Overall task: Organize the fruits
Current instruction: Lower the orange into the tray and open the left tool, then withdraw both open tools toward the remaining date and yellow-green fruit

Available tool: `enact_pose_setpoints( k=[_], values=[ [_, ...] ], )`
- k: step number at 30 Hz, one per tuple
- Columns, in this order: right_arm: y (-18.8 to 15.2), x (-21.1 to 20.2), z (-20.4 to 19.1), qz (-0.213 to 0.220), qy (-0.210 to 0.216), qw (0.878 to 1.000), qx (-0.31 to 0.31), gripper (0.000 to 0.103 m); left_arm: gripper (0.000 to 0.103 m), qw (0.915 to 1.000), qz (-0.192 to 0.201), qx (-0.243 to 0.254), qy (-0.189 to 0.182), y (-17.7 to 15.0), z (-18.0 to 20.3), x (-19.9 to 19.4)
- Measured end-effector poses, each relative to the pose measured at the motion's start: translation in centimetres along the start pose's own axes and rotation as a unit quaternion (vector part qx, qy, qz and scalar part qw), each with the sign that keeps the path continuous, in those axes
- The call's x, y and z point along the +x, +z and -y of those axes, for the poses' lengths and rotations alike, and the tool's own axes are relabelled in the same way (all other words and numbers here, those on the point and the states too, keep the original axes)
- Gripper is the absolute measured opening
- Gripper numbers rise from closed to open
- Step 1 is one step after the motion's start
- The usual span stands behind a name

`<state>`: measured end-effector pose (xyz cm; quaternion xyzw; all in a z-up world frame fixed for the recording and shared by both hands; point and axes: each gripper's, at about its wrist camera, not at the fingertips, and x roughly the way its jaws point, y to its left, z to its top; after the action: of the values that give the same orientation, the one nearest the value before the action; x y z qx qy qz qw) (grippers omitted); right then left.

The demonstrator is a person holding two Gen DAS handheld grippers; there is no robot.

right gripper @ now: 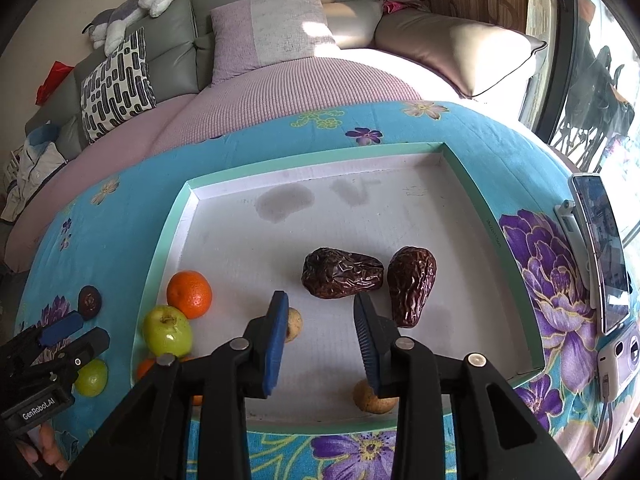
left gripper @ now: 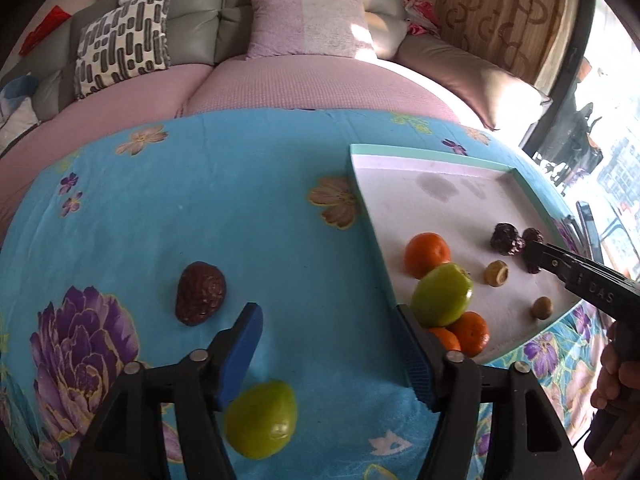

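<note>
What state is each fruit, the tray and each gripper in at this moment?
Left gripper: open, empty, over the cloth.
Right gripper: open, empty, over the tray.
Tray: partly filled.
Two dates: in tray, side by side.
Green fruit: in tray, against the oranges.
Loose green fruit: on cloth.
Loose date: on cloth.

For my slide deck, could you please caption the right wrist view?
Open right gripper hovers over the tray beside two dates.
</note>
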<state>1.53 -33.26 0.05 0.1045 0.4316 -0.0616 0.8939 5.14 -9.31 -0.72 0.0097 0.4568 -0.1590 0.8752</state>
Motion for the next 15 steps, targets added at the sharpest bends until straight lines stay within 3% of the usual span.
enact_pose_setpoints(
  k=[1, 3, 6, 8, 9, 10, 15],
  values=[
    [0.0, -0.1, -0.2, 0.002, 0.003, 1.0, -0.002, 0.057, 0.076, 0.9998, 0.0, -0.012, 0.014, 0.0, -0.8, 0.1],
    [0.1, -0.1, -0.7, 0.007, 0.011, 1.0, -0.006, 0.066, 0.086, 0.9987, -0.004, -0.033, 0.04, 0.0, -2.2, 0.4],
    [0.1, 0.0, -1.4, 0.007, 0.023, 1.0, -0.016, 0.07, 0.099, 0.9957, -0.005, -0.057, 0.073, -0.2, -4.1, 0.6],
    [0.1, 0.2, -1.9, 0.006, 0.026, 0.999, -0.02, 0.076, 0.101, 0.9942, 0.002, -0.067, 0.084, -0.2, -4.9, 0.4],
    [0.0, 0.3, -2.1, 0.007, 0.028, 0.999, -0.023, 0.088, 0.102, 0.9936, 0.006, -0.07, 0.089, -0.2, -5.3, 0.2],
    [0.0, 0.3, -2.3, 0.011, 0.031, 0.999, -0.026, 0.093, 0.102, 0.993, 0.01, -0.071, 0.094, -0.2, -5.6, 0.1],
    [0.0, -0.1, -3.4, 0.036, 0.04, 0.998, -0.036, 0.093, 0.103, 0.9901, 0.02, -0.071, 0.119, -0.2, -6.7, -0.4]
  ],
)
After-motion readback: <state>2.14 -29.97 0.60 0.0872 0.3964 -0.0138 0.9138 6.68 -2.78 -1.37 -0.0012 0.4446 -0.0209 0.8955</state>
